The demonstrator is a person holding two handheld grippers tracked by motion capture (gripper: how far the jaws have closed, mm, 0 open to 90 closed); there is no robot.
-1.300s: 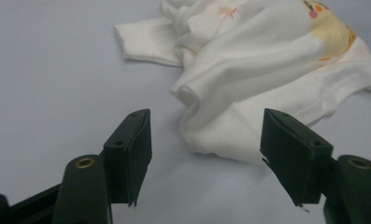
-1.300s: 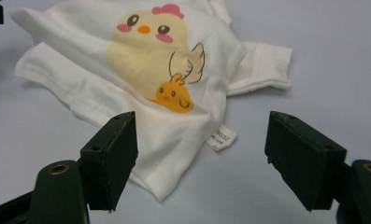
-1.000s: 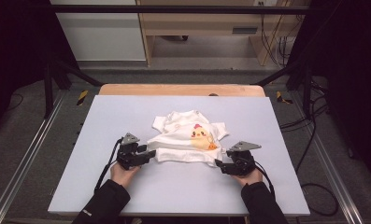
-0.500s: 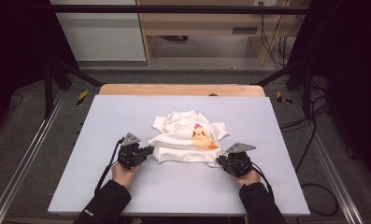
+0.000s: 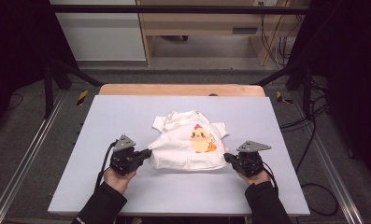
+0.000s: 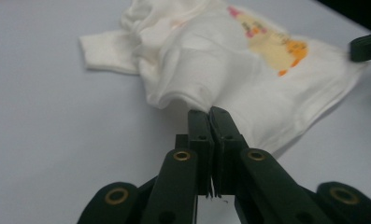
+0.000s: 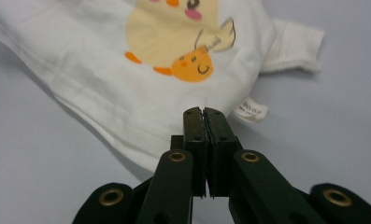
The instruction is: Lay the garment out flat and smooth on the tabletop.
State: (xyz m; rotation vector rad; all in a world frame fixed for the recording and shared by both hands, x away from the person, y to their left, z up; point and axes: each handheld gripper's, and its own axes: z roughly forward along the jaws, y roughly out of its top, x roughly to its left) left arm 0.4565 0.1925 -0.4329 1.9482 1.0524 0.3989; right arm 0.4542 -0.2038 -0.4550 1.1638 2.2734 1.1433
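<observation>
A small white T-shirt (image 5: pixel 185 144) with a yellow chick print lies spread, print up, in the middle of the pale table (image 5: pixel 122 116). My left gripper (image 5: pixel 148 153) is shut on the shirt's bottom hem at its left corner. In the left gripper view the jaws (image 6: pixel 210 113) pinch the bunched fabric of the shirt (image 6: pixel 211 60). My right gripper (image 5: pixel 227 157) is shut on the hem's right corner. In the right gripper view its jaws (image 7: pixel 203 112) close on the shirt (image 7: pixel 127 74) just below the print, beside a small sewn label (image 7: pixel 251 111).
The table's wooden back edge (image 5: pixel 178 89) runs behind the shirt. Metal rails (image 5: pixel 29 154) flank the table on both sides. Bare tabletop surrounds the shirt. The right gripper's jaw tip (image 6: pixel 366 46) shows at the far side of the left gripper view.
Both grippers have moved apart and a little toward me with the hem held. The shirt, crumpled before, now lies stretched wider and flatter with the chick print fully showing.
</observation>
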